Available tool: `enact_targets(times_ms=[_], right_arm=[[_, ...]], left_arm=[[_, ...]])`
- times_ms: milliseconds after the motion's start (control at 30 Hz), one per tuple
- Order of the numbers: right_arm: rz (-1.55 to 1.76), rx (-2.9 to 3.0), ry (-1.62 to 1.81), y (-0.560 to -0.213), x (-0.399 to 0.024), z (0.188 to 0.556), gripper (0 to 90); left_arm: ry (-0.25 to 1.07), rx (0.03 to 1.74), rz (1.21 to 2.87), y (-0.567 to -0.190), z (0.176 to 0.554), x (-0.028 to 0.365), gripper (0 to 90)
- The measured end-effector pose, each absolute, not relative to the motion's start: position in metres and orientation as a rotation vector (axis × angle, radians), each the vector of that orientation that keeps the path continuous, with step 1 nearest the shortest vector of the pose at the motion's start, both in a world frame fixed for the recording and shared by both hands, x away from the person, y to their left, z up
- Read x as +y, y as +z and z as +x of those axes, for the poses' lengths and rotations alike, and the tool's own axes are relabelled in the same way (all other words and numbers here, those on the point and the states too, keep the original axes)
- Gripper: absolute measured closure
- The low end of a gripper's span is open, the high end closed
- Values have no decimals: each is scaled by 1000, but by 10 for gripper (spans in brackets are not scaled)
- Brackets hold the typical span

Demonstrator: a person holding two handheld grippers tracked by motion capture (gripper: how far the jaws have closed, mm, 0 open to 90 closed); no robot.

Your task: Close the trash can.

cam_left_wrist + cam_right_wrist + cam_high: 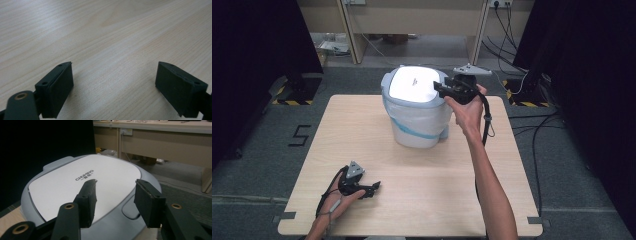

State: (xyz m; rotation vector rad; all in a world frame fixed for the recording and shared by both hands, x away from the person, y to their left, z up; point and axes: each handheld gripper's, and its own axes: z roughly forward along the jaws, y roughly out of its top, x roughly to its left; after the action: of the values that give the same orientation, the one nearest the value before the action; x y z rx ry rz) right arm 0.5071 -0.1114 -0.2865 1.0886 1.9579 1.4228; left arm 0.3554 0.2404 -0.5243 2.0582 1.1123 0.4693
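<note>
A grey waste bin (418,122) with a flat white lid (412,84) and a plastic liner stands at the back middle of the wooden table (422,200). At the lid's right edge a hand holds my right gripper (438,90), which points left over the lid. In the right gripper view its jaws stand apart above the lid (75,185), and the right gripper (116,187) is open with nothing between them. Near the front left corner my left gripper (374,187) rests low on the table. Seen along its own jaws, the left gripper (115,75) is wide open over bare wood.
A light wooden desk (412,20) stands behind the table, with cables (532,130) trailing over the grey floor at the right. Black curtains (252,50) hang on both sides. A "5" mark (301,135) is on the floor at the left.
</note>
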Motion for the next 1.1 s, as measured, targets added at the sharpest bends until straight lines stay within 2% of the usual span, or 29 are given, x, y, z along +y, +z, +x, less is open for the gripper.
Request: enact_targets(times_ms=[300,833,1100], right_arm=[[1139,1904,1416,-296,-141,497,434],[1177,1892,1388,-315,-169,483,406],[1186,1901,1391,-329,-180,472,315]], left_arm=[[469,1113,2058,-524,355,240,136],[470,1113,2058,-524,355,240,136],[474,1113,2055,-525,355,240,136]])
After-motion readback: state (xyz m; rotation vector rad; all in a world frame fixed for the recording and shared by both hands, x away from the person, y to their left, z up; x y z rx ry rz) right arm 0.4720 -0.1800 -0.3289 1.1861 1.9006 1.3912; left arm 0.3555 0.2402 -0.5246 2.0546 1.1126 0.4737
